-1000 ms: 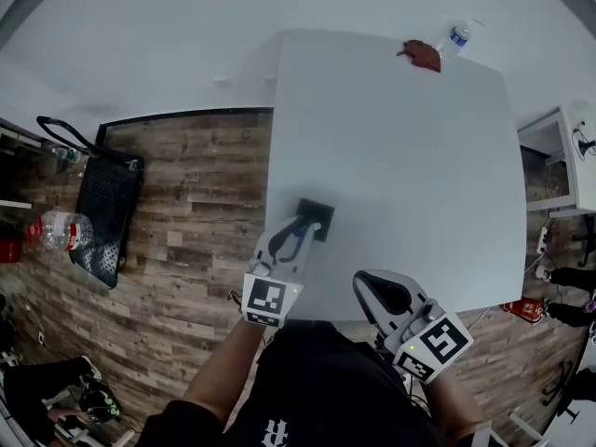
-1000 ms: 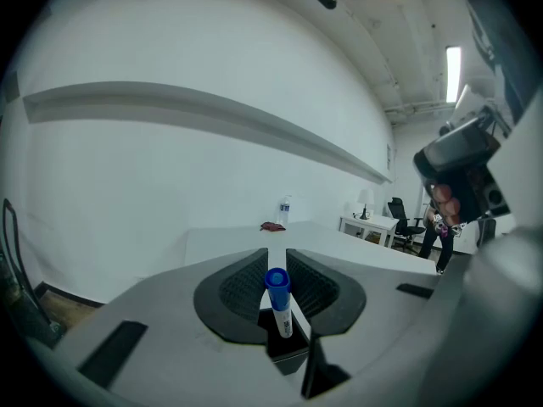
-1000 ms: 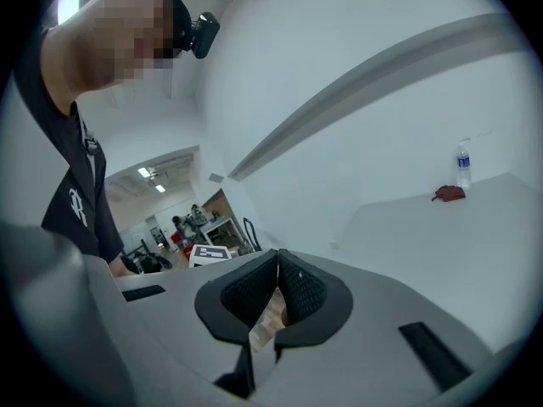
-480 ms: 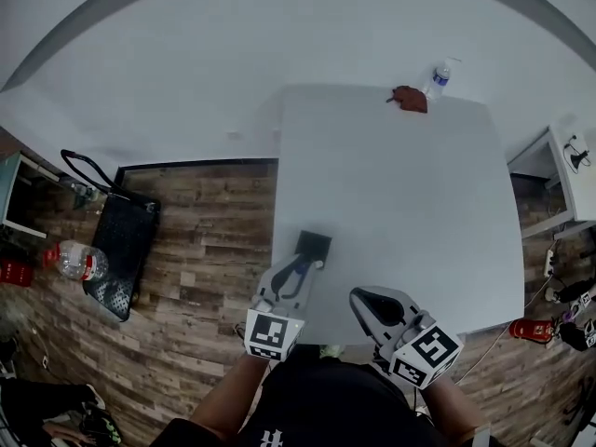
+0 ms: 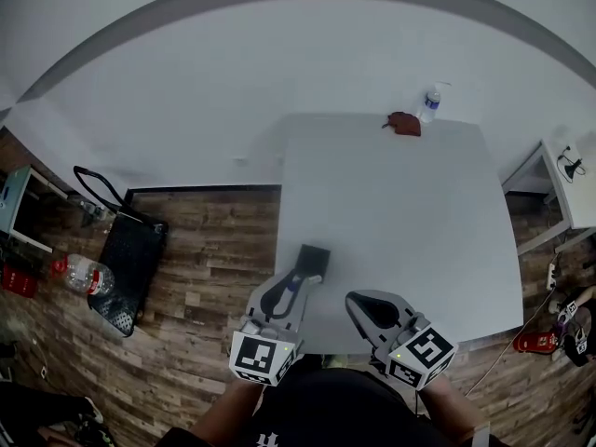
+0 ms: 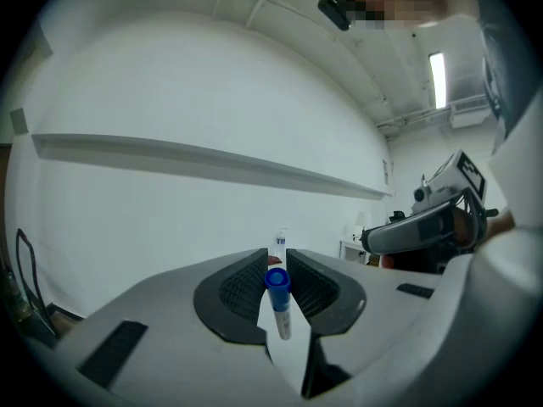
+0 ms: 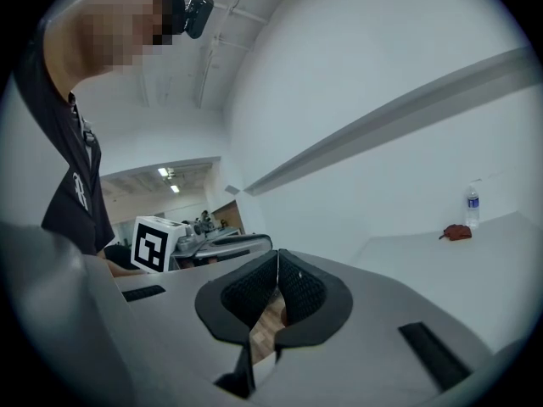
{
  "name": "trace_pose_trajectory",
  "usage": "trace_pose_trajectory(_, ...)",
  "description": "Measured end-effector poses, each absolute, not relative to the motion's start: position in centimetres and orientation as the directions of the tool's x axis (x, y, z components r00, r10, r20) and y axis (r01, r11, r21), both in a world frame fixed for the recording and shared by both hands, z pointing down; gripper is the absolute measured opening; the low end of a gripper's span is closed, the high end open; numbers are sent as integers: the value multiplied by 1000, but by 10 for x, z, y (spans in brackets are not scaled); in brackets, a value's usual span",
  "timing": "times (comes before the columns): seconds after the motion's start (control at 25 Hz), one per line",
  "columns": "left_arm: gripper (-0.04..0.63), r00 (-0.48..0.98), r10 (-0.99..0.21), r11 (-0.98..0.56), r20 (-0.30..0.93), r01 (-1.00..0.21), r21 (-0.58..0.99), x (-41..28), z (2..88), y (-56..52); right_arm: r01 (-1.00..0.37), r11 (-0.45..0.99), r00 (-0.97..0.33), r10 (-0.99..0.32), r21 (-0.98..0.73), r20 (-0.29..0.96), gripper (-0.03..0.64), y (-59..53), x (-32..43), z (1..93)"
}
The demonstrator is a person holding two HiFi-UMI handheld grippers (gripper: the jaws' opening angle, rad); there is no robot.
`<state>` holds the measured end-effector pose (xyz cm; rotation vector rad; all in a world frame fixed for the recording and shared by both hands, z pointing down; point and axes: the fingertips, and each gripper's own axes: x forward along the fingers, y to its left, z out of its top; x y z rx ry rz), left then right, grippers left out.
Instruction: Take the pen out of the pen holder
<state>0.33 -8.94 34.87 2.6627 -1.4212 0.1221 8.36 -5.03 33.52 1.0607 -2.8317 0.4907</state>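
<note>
A white pen with a blue cap (image 6: 277,299) stands clamped between the jaws of my left gripper (image 6: 277,280), which is shut on it. In the head view the left gripper (image 5: 296,285) holds the pen (image 5: 292,290) just in front of the dark square pen holder (image 5: 313,258), near the white table's (image 5: 400,203) left front edge. My right gripper (image 5: 365,304) hovers at the table's front edge to the right of the left one. Its jaws meet with nothing between them in the right gripper view (image 7: 277,280).
A clear water bottle (image 5: 429,102) and a small brown object (image 5: 403,124) sit at the table's far edge. On the wood floor to the left lie a black bag (image 5: 128,256) and a plastic bottle (image 5: 84,275). A white side unit (image 5: 570,177) stands at the right.
The head view has pulled back and both grippers have drifted toward the person. The left gripper with the pen has come away from the pen holder, toward the table's front edge.
</note>
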Motion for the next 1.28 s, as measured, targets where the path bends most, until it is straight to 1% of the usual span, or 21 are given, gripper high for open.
trace_pose_trajectory(0.32,69,572,-809,-566,134,-820,79,5,328,-71,-646,720,-763,-622,-254,176,14,-40,80,328)
trace_pose_trajectory(0.72,69,569,-814,-564,114,-822,74,0,312,-60,-626,751,-780,-606,-209,156,14,-33,67,316)
trace_pose_trajectory(1.28,69,585,-807,-579,85,-811,81,4,305,-65,-643,739,-766,-623,-201,156,14,-34,69,314)
